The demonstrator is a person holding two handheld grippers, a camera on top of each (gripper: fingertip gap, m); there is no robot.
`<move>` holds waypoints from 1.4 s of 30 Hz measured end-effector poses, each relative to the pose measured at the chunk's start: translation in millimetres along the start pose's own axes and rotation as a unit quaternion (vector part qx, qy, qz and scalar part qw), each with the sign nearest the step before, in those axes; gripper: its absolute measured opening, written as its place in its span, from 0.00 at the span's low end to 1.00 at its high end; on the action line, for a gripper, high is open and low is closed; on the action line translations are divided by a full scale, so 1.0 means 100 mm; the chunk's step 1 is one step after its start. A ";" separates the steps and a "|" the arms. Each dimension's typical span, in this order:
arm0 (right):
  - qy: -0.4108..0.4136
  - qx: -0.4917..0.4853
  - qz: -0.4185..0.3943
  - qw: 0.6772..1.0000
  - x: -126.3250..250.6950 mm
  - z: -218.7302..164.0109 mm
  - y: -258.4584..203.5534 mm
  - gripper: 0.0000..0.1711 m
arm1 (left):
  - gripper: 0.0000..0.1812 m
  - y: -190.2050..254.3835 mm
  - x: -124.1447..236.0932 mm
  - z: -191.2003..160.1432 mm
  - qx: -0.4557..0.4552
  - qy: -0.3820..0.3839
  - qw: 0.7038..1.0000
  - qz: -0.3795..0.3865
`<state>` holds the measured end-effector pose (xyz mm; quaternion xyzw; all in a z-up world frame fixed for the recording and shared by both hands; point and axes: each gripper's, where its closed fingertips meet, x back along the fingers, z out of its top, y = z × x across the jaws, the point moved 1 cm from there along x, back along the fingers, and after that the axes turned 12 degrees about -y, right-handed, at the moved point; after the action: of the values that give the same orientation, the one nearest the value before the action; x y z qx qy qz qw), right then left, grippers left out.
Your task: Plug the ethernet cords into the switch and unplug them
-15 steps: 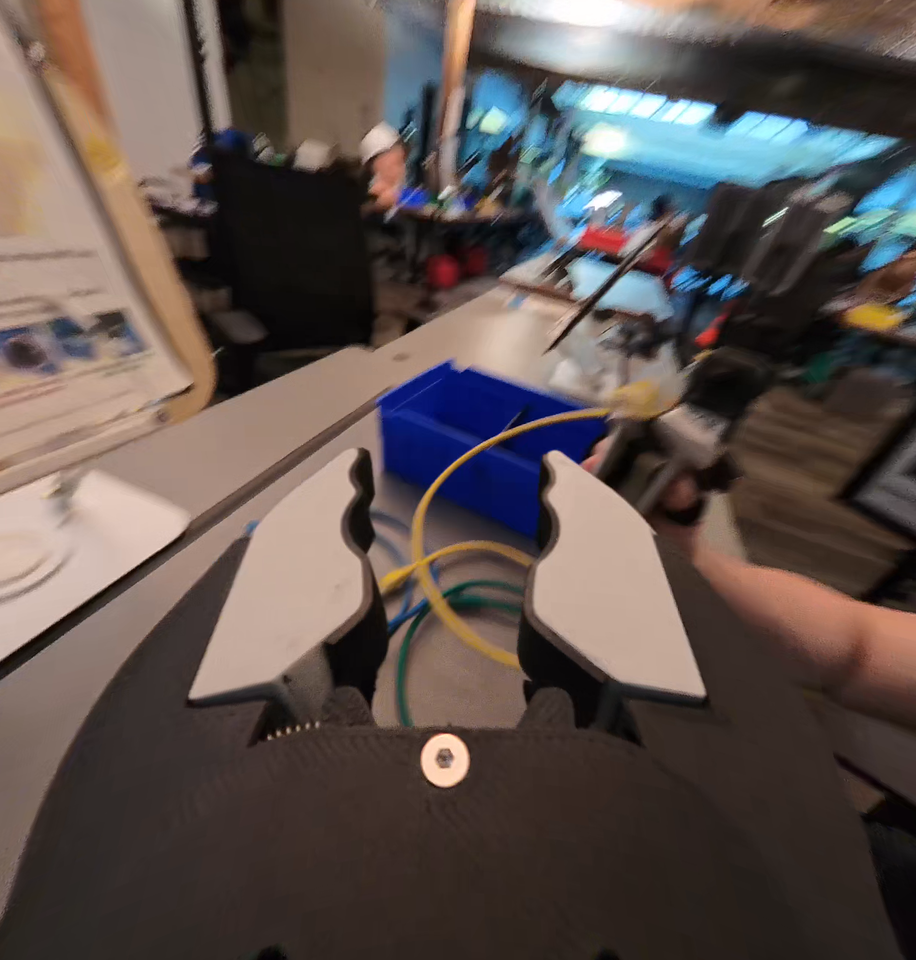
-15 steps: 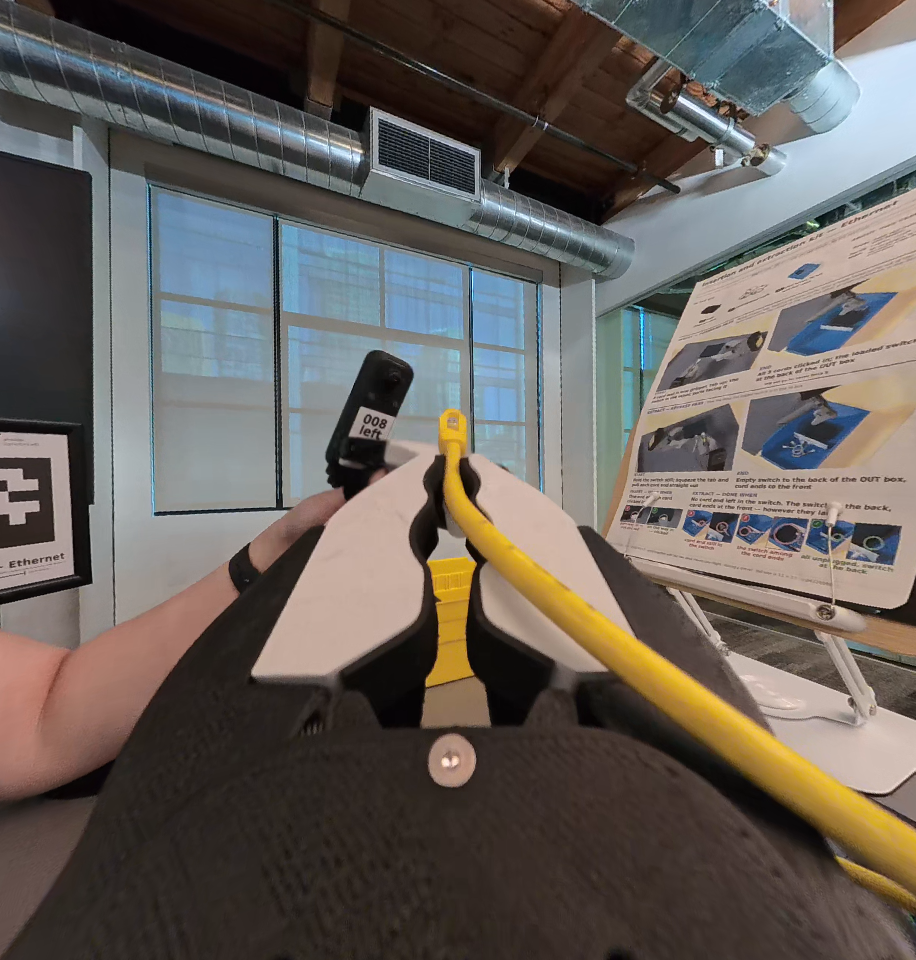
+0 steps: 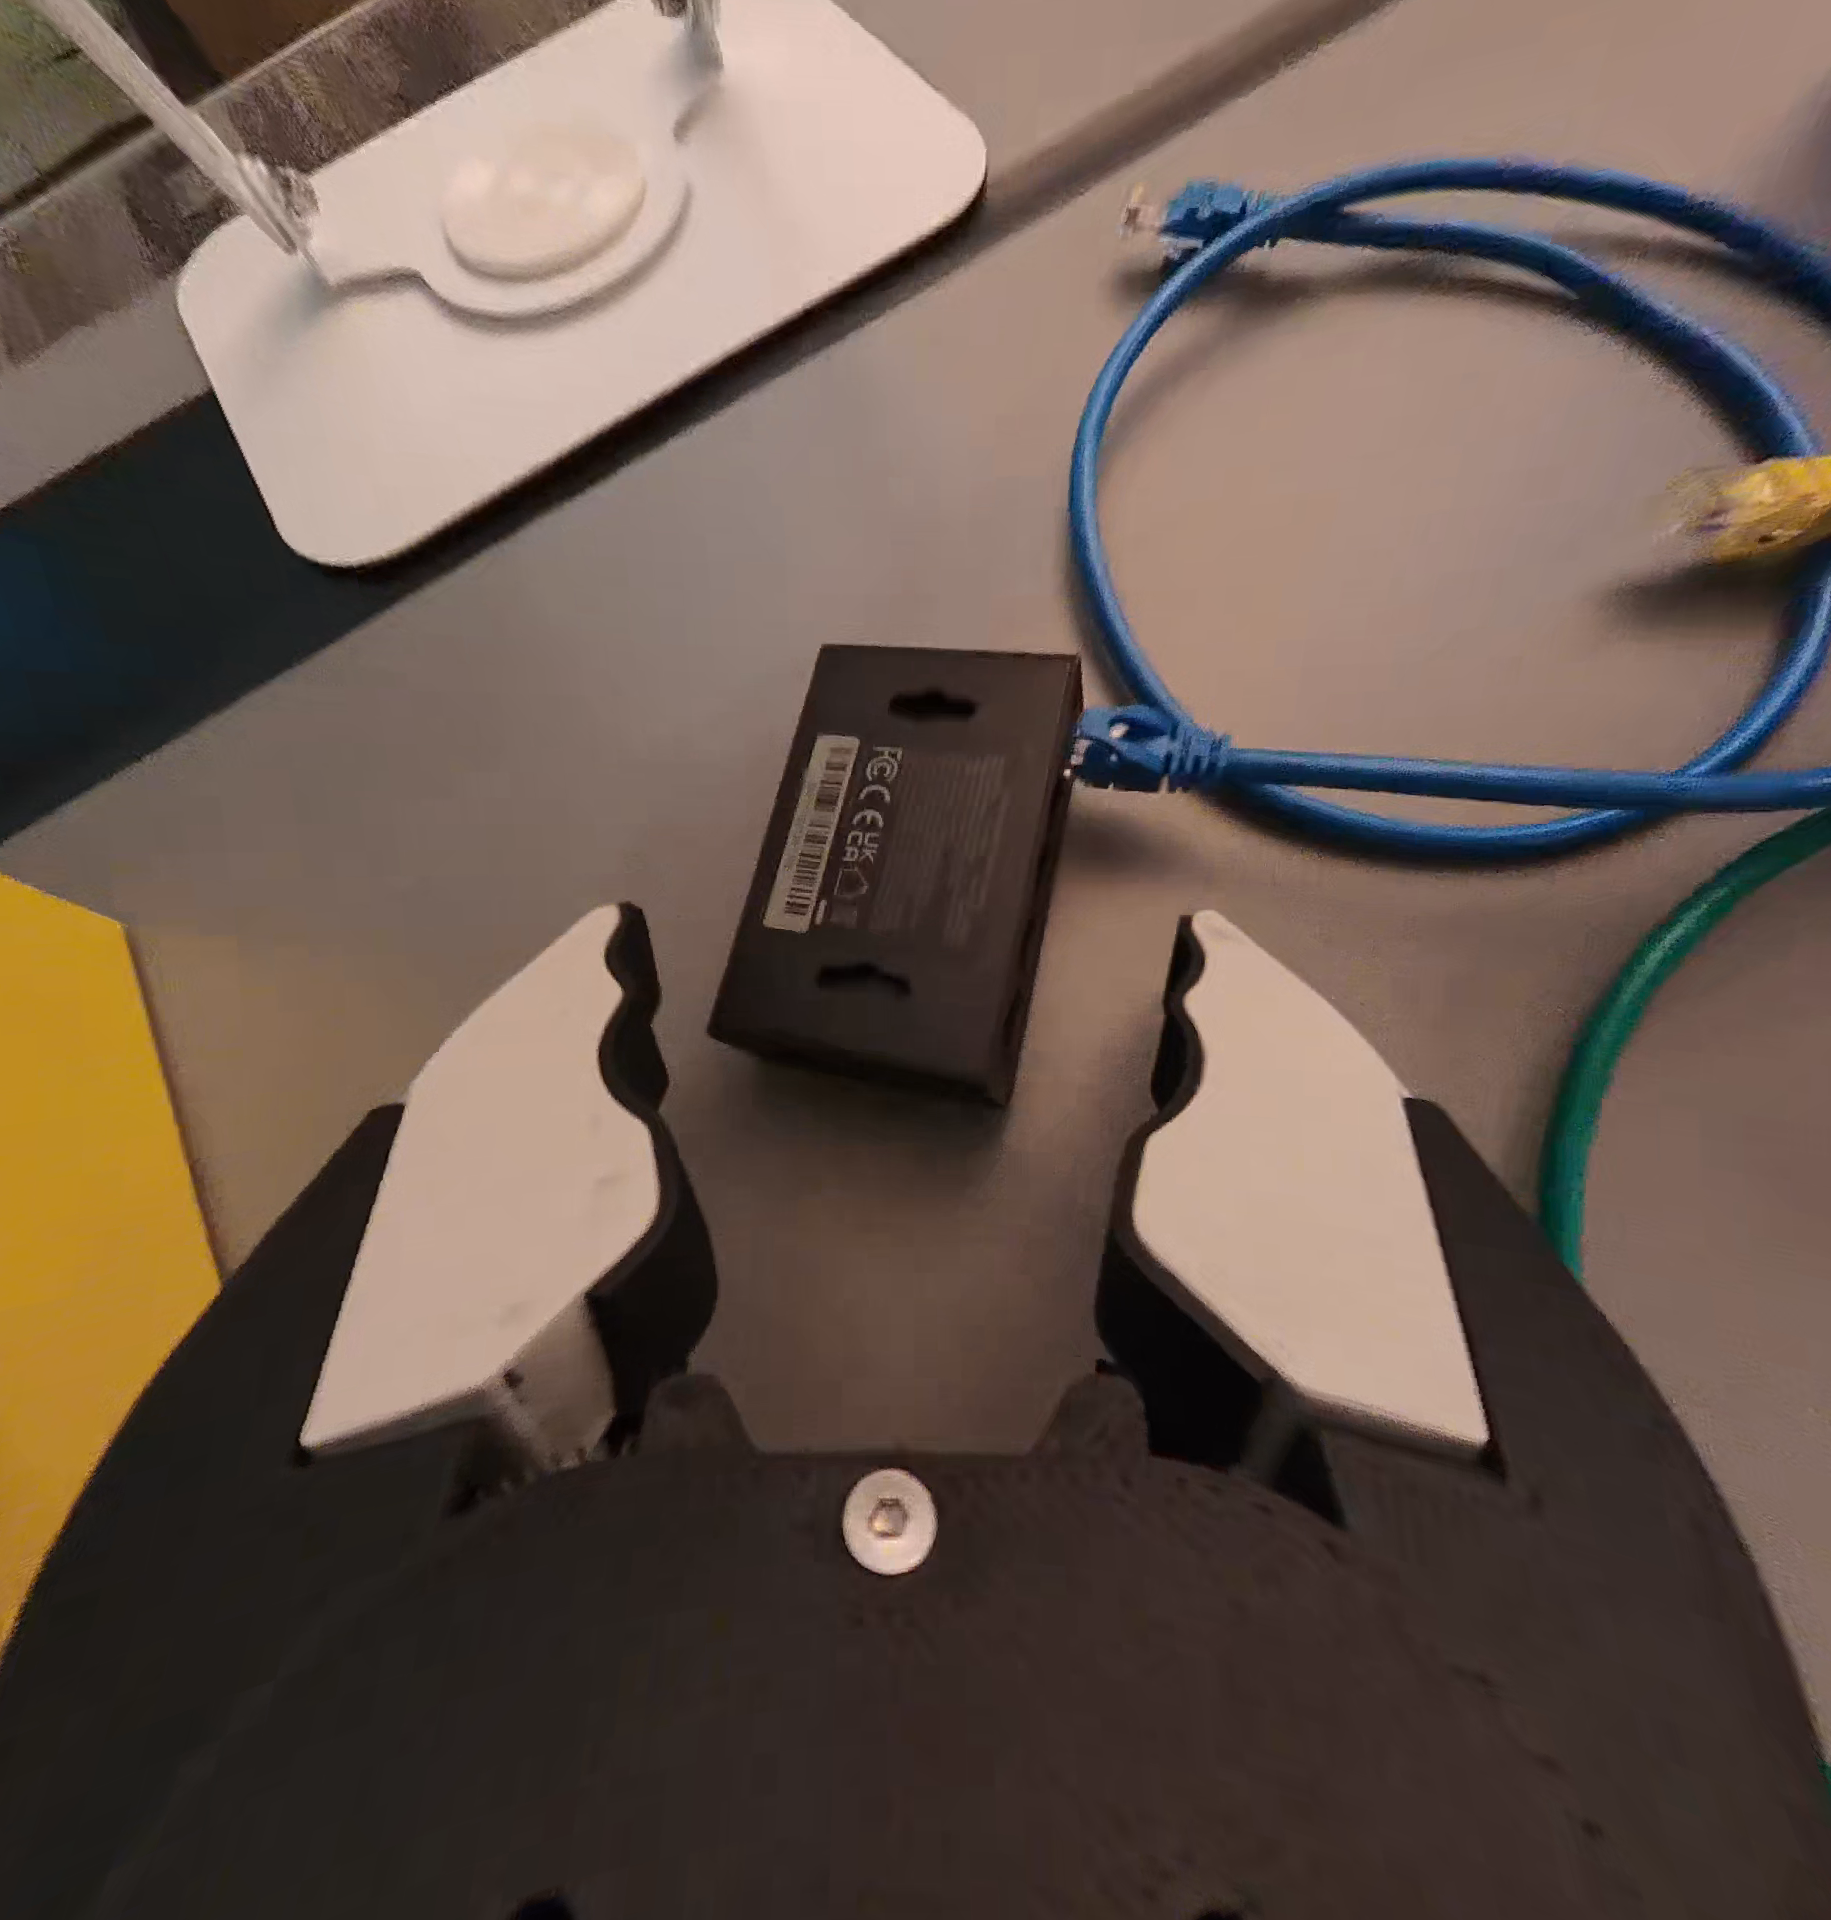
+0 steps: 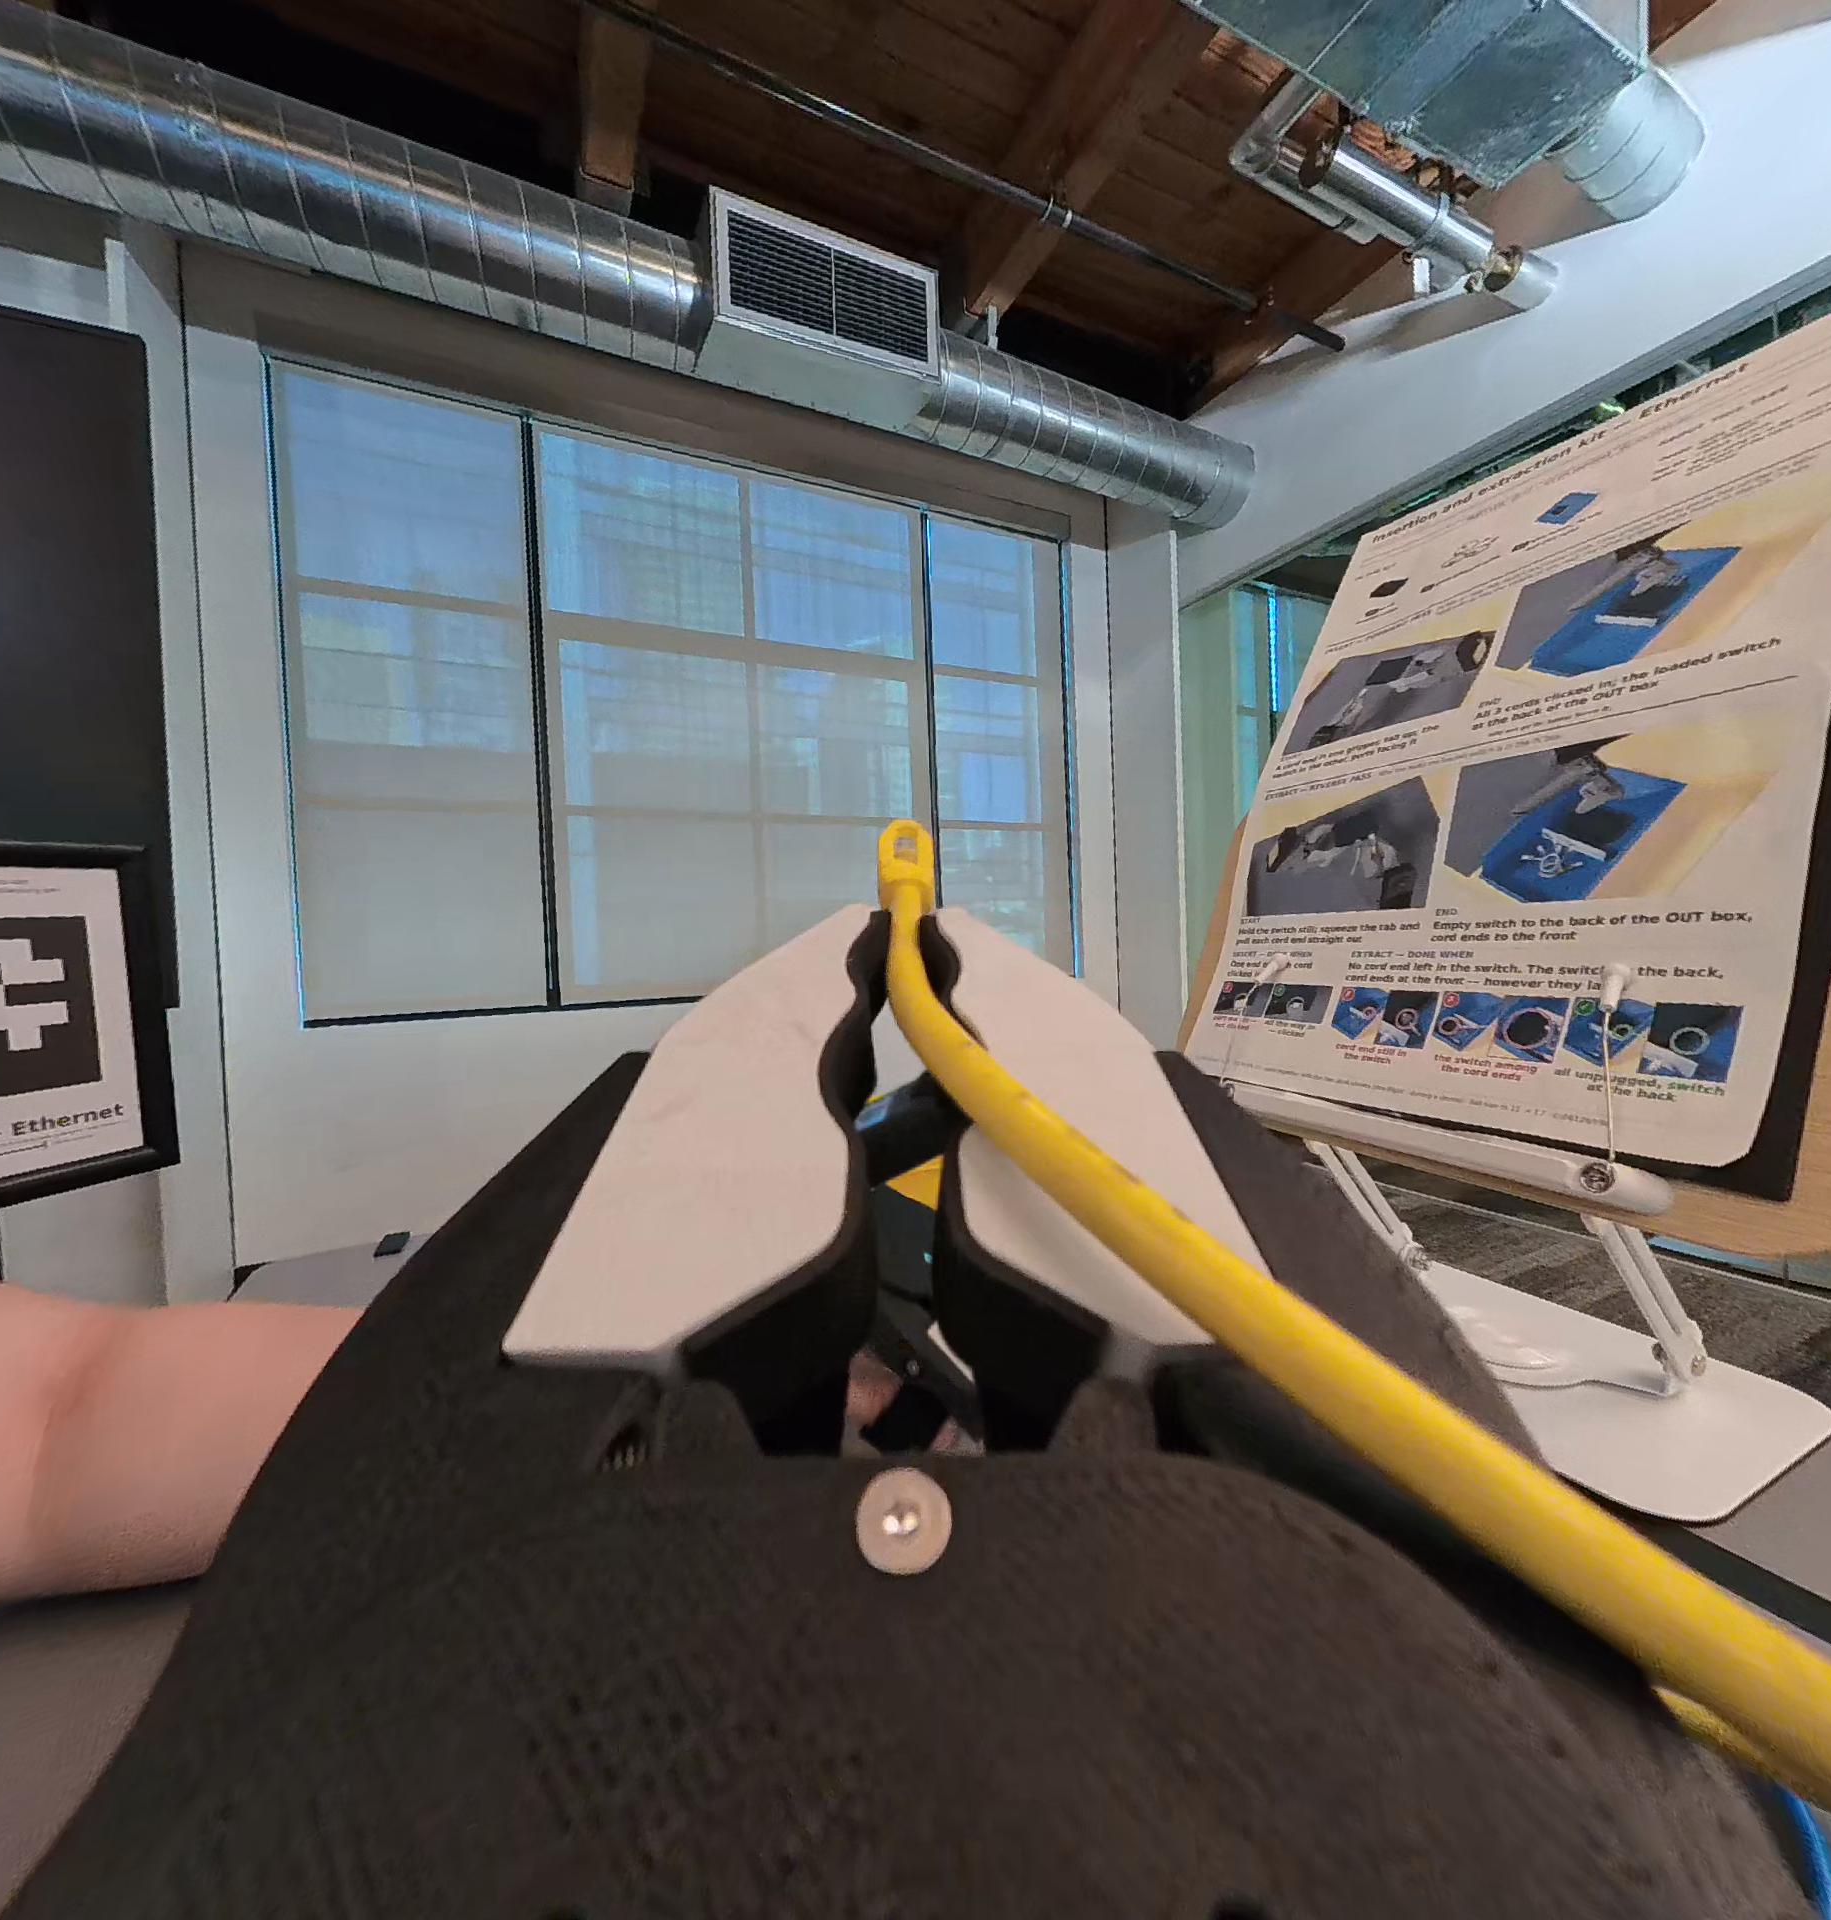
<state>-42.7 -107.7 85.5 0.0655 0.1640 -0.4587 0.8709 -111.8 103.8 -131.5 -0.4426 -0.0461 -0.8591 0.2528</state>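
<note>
Tabletop (image 3: 599,727): grey; black switch (image 3: 895,868) lies label-up, blue cord (image 3: 1306,774) at its side.
Your left tool (image 3: 906,966): spread wide, empty.
Your right tool (image 4: 903,930): clamped on yellow cord (image 4: 1150,1205).

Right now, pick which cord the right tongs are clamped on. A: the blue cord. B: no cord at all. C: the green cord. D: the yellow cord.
D: in the right wrist view the right tongs are shut on the yellow cord, with its plug sticking out just past the tips, while the blue cord and the green cord lie on the table.
</note>
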 end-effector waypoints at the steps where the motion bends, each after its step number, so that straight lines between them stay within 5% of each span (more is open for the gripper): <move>1: -0.001 0.000 0.000 1.000 0.00 -0.01 0.00 0.04 | 0.52 -0.01 -0.03 -0.02 0.006 -0.001 1.000 -0.004; 6: -0.003 -0.008 0.005 1.000 0.00 -0.03 0.01 0.04 | 0.53 -0.04 -0.18 -0.12 0.052 -0.036 0.996 -0.067; 11: -0.016 -0.014 -0.005 1.000 -0.02 -0.09 0.06 0.04 | 0.35 0.09 -0.18 -0.08 -0.012 -0.026 0.996 -0.090; 16: -0.057 -0.004 -0.033 0.998 -0.07 -0.26 0.12 0.04 | 0.34 0.14 -0.13 0.08 -0.033 0.007 0.998 -0.056; 24: -0.087 0.087 -0.126 0.984 -0.13 -0.30 0.05 0.04 | 0.34 0.04 0.68 0.57 -0.066 0.154 0.986 0.024; 30: -0.034 0.267 -0.171 0.948 -0.08 0.06 -0.39 0.03 | 0.34 -0.36 1.41 0.82 -0.014 0.235 0.970 0.057; 36: -0.045 0.263 -0.138 0.954 -0.16 -0.04 -0.51 0.03 | 0.34 -0.86 2.12 0.86 0.022 0.291 0.949 0.120; 42: -0.039 0.227 -0.092 0.969 -0.44 -0.13 -0.65 0.03 | 0.34 -0.80 2.43 0.90 0.020 0.318 0.947 0.052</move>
<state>-122.2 -107.5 90.4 0.2283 0.0269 -0.5644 0.7929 -200.2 104.7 124.6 -0.1433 0.0427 -0.9396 0.3078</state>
